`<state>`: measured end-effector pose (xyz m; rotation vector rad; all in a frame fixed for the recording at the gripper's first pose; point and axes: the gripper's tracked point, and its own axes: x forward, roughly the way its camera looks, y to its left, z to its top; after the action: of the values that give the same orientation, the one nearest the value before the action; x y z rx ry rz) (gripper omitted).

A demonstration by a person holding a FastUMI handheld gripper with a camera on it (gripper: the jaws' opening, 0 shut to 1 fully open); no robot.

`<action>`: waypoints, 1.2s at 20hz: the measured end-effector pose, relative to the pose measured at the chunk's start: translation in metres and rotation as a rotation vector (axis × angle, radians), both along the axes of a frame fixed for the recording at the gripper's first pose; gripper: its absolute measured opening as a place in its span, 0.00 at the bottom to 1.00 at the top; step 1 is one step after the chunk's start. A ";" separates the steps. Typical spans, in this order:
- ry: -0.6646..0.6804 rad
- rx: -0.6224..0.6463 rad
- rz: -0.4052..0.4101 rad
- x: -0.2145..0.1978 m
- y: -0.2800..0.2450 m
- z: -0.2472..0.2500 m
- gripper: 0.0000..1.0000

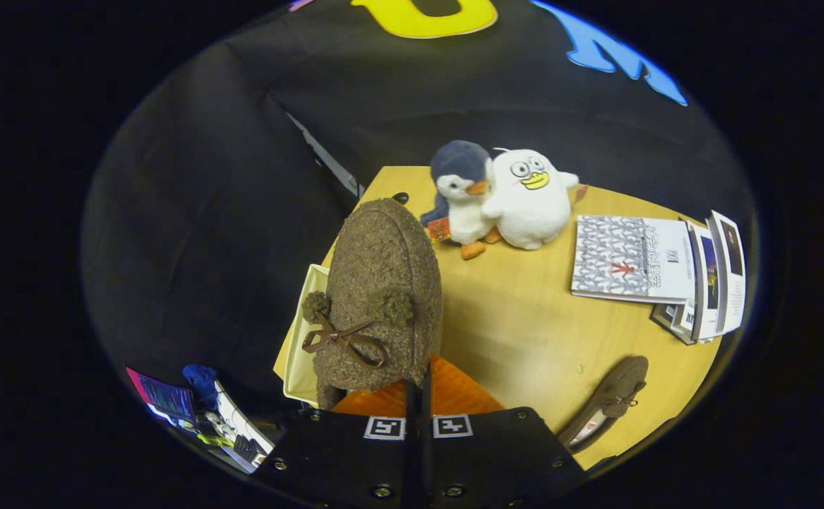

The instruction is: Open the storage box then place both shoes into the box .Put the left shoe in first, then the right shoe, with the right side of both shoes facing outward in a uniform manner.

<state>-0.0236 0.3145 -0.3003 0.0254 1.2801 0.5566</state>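
My gripper [417, 387] is shut on the rear edge of a brown fuzzy shoe [383, 283] with a brown bow and two pompoms. The shoe is held in the air above the wooden table [518, 332], its toe pointing away from me. Behind it, at the table's left edge, a pale cream storage box [300, 353] shows, mostly hidden by the shoe; I cannot tell how its lid stands. The second brown shoe [610, 403] lies on its side on the table, to the right of my fingers and close to the near edge.
A plush penguin [461, 191] and a white plush duck [530, 199] stand together at the table's far side. A stack of books and magazines [659, 272] lies at the right. Clutter [199, 410] sits on the floor, below the table's left edge.
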 end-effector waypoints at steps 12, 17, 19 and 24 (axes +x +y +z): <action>0.053 -0.202 0.374 -0.027 0.082 -0.103 0.00; 0.118 -0.314 0.399 -0.036 0.082 -0.153 0.00; 0.136 -0.335 0.389 -0.037 0.084 -0.170 0.00; 0.162 -0.380 0.384 -0.036 0.085 -0.199 0.01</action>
<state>-0.0600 0.3990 -0.4995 -0.5091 1.5443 0.6383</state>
